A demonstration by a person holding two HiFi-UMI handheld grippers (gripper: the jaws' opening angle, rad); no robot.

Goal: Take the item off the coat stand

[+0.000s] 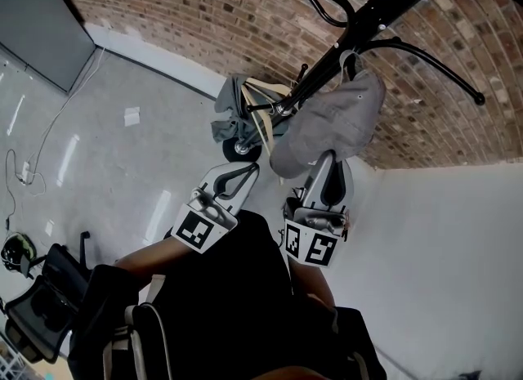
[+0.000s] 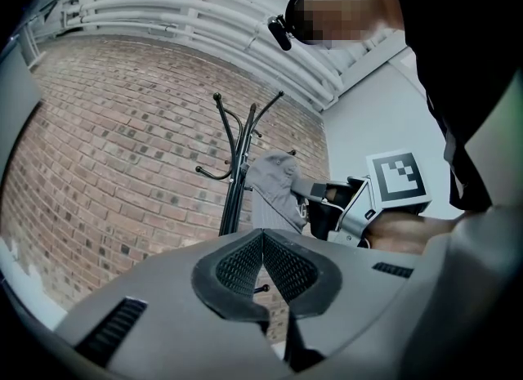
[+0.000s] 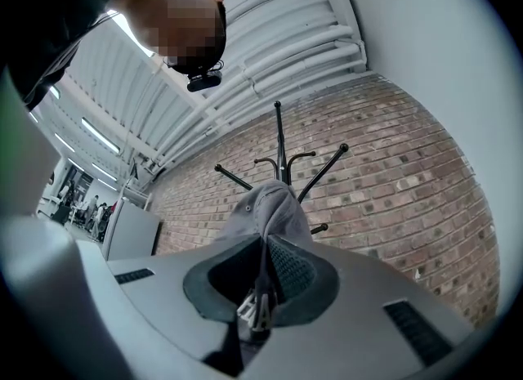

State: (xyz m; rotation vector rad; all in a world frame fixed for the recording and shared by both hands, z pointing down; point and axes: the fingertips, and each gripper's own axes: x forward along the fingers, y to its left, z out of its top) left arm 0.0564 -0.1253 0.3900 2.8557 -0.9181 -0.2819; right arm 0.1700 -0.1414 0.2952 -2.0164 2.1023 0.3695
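Cap (image 1: 339, 121), grey, hangs from a hook on the upper part of the coat stand (image 1: 359, 23), brick wall behind.

Leftmost, the left hand-held gripper (image 1: 245, 171): jaws pressed together, nothing in them, held low beside the stand and apart from the cap.

Next, the right hand-held gripper (image 1: 327, 158): pinching the cap's lower edge, pads clamped on the fabric.

Step in hand, as I read it: unhooking.
- Lift first so the cap clears the hook's upturned tip, then draw it away from the pole.
- A straight outward tug would likely snag or rock the stand.
- Keep the pinch firm. The fabric looks thin and could slip.
- No job for the left one here.

Views:
- Only the head view shows where the cap meets the hook, plus a grey garment (image 1: 233, 105) lower down by the stand.
- The left gripper view gives the side-on look, with the right hand-held gripper coming at the cap from below.
- Only the right gripper view shows the fabric edge actually between the pads.
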